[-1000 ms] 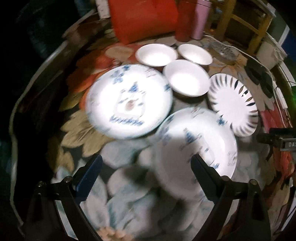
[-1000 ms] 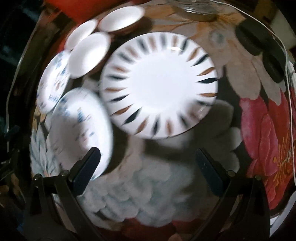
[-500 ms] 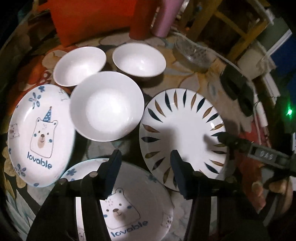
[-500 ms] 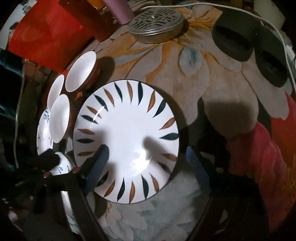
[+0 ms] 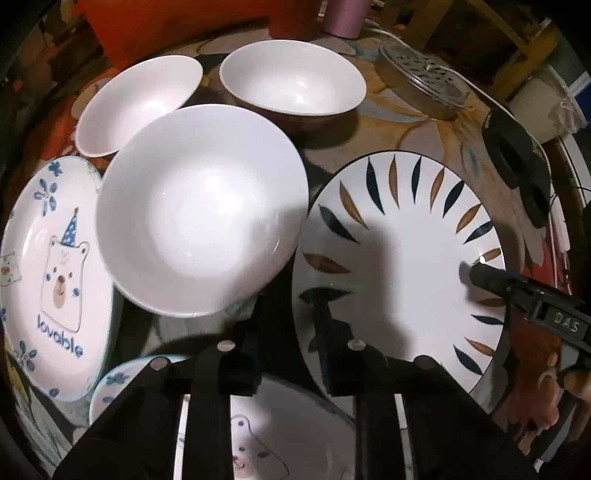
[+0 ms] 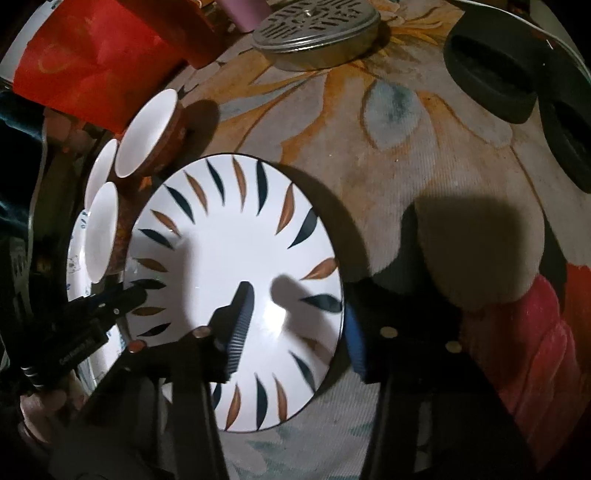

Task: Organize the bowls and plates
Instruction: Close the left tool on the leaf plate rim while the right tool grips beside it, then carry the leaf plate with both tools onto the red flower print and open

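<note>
A white plate with blue and brown leaf marks (image 5: 399, 258) (image 6: 229, 251) lies flat on the flowered tablecloth. My left gripper (image 5: 291, 325) straddles its left rim, one finger over the plate and one outside, jaws closing tight onto the rim. My right gripper (image 6: 295, 325) straddles the right rim with a gap left, jaws closing. Each gripper shows in the other's view, the left gripper (image 6: 129, 295) and the right gripper (image 5: 476, 273). A large white bowl (image 5: 199, 214), two smaller bowls (image 5: 136, 103) (image 5: 291, 81) and two bear plates (image 5: 48, 273) (image 5: 288, 435) lie to the left.
A perforated metal lid (image 6: 317, 33) and two black round objects (image 6: 491, 74) lie beyond the leaf plate. A red bag (image 6: 92, 55) and a pink cup (image 5: 347, 18) stand at the back. A person's hand (image 5: 546, 398) holds the right gripper.
Both grippers came down and in toward the leaf plate. Their jaws went from wide open to narrow, the left onto the plate's left rim, the right around its right rim.
</note>
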